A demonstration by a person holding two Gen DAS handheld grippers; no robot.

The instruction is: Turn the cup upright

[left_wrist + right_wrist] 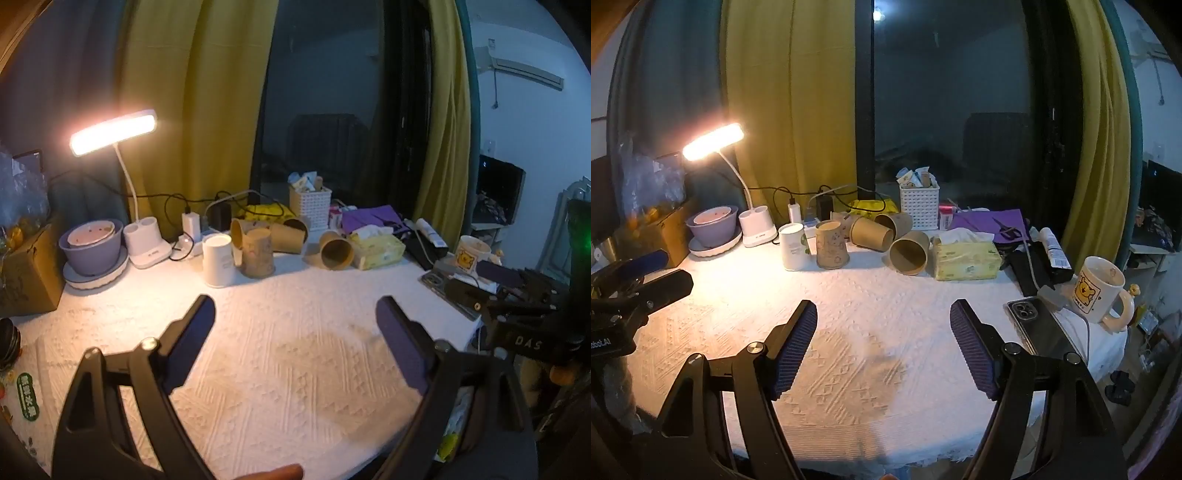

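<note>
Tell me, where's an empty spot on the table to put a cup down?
The widest bare patch of white tablecloth lies in front of both open grippers, between the cups and the near table edge. It's crowded along the back: white cup, upside-down patterned cup, tipped brown cups, tissue pack. The phone and mug fill the right edge.

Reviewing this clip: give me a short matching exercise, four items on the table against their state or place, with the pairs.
Items:
1. white cup
2. nearest brown cup
3. bear mug
4. phone

States:
A. upright, at the table's right edge
B. lying flat beside the mug
C. on its side, mouth toward the camera
D. upside down beside a patterned brown cup

Pairs: 1-D, 2-C, 3-A, 4-B
</note>
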